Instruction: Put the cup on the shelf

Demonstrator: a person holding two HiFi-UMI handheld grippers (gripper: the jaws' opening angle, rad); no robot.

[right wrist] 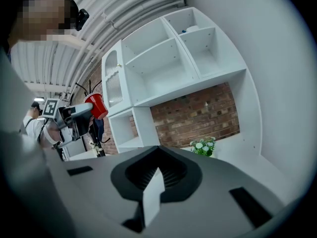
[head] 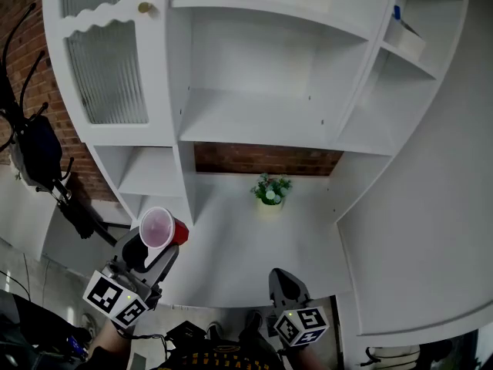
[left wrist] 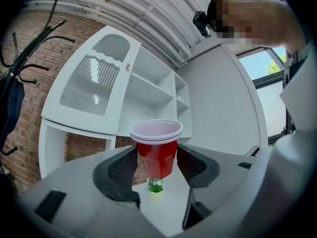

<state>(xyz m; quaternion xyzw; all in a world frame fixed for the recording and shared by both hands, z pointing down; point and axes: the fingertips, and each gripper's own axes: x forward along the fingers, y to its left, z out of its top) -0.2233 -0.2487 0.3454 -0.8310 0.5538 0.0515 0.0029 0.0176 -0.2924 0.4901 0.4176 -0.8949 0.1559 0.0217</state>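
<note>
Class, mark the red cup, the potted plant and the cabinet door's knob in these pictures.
red cup [left wrist: 157,155], left gripper view, red side wall.
potted plant [head: 270,190], head view, its leaves.
knob [head: 144,8], head view, its round face.

In the head view the left gripper [head: 154,247] hides most of the wall of the cup [head: 158,226]. The shelf unit [head: 254,118] runs off the top edge, and a blue-capped item [head: 404,37] on its upper right shelf is too small to identify. In the left gripper view the cup covers the top of the plant [left wrist: 155,185]
</note>
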